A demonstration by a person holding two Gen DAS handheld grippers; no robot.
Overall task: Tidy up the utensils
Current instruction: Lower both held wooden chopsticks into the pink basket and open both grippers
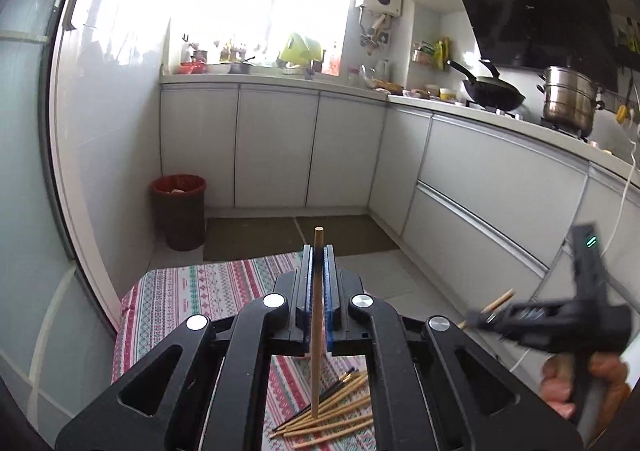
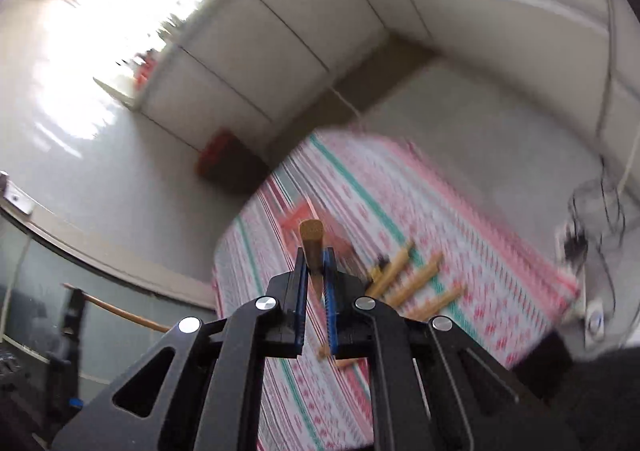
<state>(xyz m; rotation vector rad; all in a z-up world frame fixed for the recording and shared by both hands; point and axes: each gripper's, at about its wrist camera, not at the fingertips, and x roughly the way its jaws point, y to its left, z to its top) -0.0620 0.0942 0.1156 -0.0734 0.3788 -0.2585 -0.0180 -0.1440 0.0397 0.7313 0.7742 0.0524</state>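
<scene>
My left gripper [image 1: 318, 251] is shut on one wooden chopstick [image 1: 316, 331], which stands upright between the blue pads. Its lower end hangs over a loose pile of chopsticks [image 1: 332, 407] on the patterned tablecloth [image 1: 192, 299]. At the right of the left wrist view, a hand [image 1: 568, 383] holds my right gripper [image 1: 478, 318], which is raised with a chopstick [image 1: 500, 299] poking out of it. The blurred right wrist view shows my right gripper [image 2: 316, 255] shut on a wooden chopstick [image 2: 312, 239] above the cloth [image 2: 360, 191]. Several chopsticks [image 2: 416, 279] lie below it.
A red-rimmed bin [image 1: 179, 207] stands on the floor beyond the table, next to brown floor mats [image 1: 256, 235]. White cabinets [image 1: 276, 143] line the back and right walls. A wok [image 1: 492, 91] and a steel pot [image 1: 568, 99] sit on the counter. A white cable [image 1: 624, 187] hangs at the right.
</scene>
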